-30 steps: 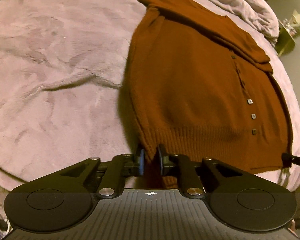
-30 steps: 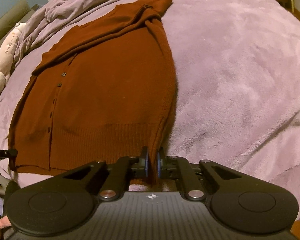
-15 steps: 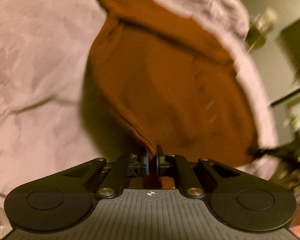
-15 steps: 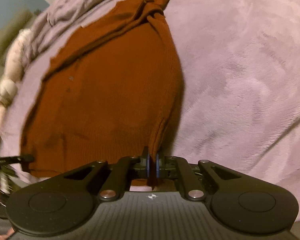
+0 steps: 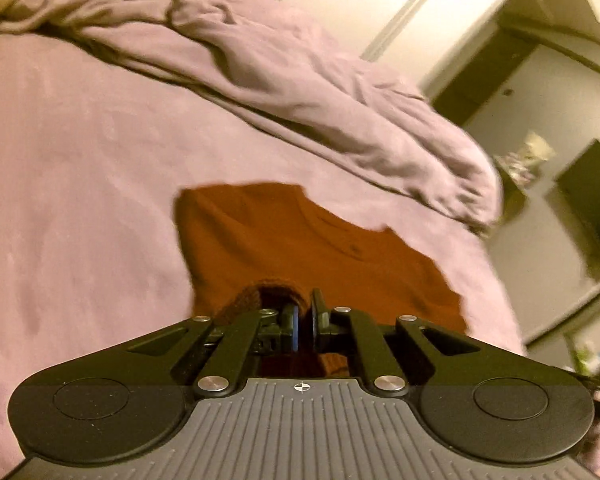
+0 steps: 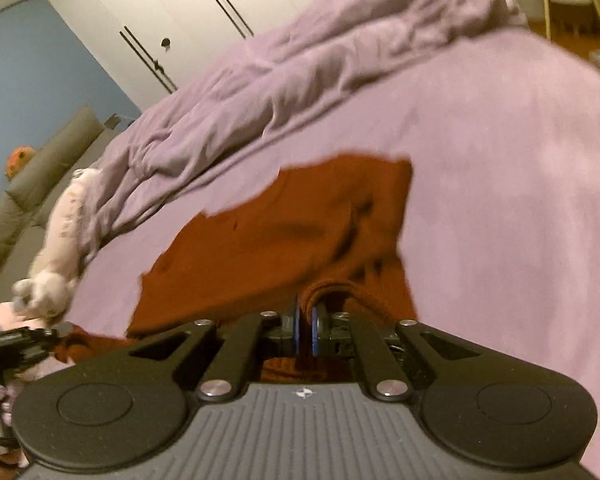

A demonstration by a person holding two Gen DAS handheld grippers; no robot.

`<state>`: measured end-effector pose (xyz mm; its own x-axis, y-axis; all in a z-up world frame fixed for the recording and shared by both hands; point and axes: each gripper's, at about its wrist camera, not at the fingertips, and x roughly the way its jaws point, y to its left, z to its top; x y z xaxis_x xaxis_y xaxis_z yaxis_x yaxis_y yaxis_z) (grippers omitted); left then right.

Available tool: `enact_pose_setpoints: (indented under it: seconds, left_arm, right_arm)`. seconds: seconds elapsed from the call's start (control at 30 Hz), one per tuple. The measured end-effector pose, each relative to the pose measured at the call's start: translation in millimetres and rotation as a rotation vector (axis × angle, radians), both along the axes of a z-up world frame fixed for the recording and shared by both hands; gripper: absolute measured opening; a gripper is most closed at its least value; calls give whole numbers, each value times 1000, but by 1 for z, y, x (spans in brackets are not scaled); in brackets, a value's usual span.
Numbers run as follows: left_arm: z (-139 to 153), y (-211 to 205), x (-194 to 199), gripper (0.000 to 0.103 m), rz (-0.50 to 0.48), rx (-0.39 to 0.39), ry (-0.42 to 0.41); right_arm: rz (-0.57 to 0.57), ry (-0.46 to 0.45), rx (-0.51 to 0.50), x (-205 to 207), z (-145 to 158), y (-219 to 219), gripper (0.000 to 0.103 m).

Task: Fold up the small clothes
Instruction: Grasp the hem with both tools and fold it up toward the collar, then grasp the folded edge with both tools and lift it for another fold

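A rust-brown knitted cardigan (image 5: 300,248) lies on a mauve bed cover (image 5: 80,160). In the left wrist view my left gripper (image 5: 303,320) is shut on the ribbed hem corner, which curls over its left finger. The upper part of the cardigan (image 6: 284,232) shows beyond the fingers in the right wrist view. There my right gripper (image 6: 304,322) is shut on the other hem corner, with the fabric bunched over the tips. Both hem corners are lifted above the rest of the garment. The left gripper (image 6: 56,334) also appears at the left edge of that view, clamped on the hem.
A rumpled mauve duvet (image 5: 300,80) is heaped along the far side of the bed. A pale plush toy (image 6: 60,248) lies at the bed's left edge by a grey cushion (image 6: 40,176). White wardrobe doors (image 6: 188,12) stand behind. A dark screen (image 5: 592,200) is at the right.
Both grippers have lifted the hem and carried it toward the collar end, so much less of the cardigan shows ahead. The views tilted up, and the duvet and room walls came into sight.
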<state>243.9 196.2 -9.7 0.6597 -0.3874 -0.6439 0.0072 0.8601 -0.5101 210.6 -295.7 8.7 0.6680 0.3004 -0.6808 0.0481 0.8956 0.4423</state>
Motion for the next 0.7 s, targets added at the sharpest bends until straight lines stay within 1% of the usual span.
enact_pose_setpoints:
  seconds: [0.1, 0.13, 0.17, 0.2, 0.23, 0.27, 0.3, 0.33, 0.37, 0.4, 0.43, 0.5, 0.57, 0.6, 0.7]
  left_arm:
    - [-26, 0, 19, 8, 52, 76, 35]
    - [-32, -1, 22, 10, 51, 92, 48]
    - [-36, -1, 23, 13, 47, 103, 49]
    - [-38, -1, 20, 22, 41, 113, 35]
    - [-37, 1, 15, 34, 35, 119, 15]
    - [-36, 4, 11, 40, 26, 127, -7]
    - [-35, 6, 6, 51, 9, 140, -32]
    - [-34, 7, 2, 62, -19, 153, -52]
    - [-35, 9, -1, 67, -55, 168, -64]
    - [-36, 9, -1, 74, -79, 184, -67]
    - [-39, 8, 2, 76, -94, 198, -57]
    - [-45, 7, 7, 77, -131, 190, -25]
    - [-51, 7, 15, 83, -138, 163, -16]
    - [-55, 7, 21, 85, -140, 143, -3]
    - [-67, 4, 38, 83, -143, 103, 48]
  right_arm:
    - [-11, 9, -71, 30, -17, 5, 5]
    - [-10, 23, -85, 37, -23, 6, 6]
    - [-13, 29, -98, 40, -27, 5, 6]
    - [-13, 20, -110, 37, -28, 3, 7]
    - [-10, -4, -121, 34, -28, 1, 10]
    - [-13, -33, -134, 29, -26, -2, 15]
    - [-15, -56, -154, 23, -25, -3, 26]
    - [-6, -82, -184, 19, -24, -4, 33]
    - [13, -101, -227, 16, -25, -4, 36]
    - [30, -103, -258, 15, -26, -4, 45]
    - [52, -96, -275, 15, -29, -3, 51]
    - [93, -71, -270, 20, -34, -3, 52]
    - [91, -68, -235, 22, -35, -7, 56]
    - [85, -65, -235, 23, -36, -8, 63]
    - [97, -43, -261, 32, -43, -5, 64]
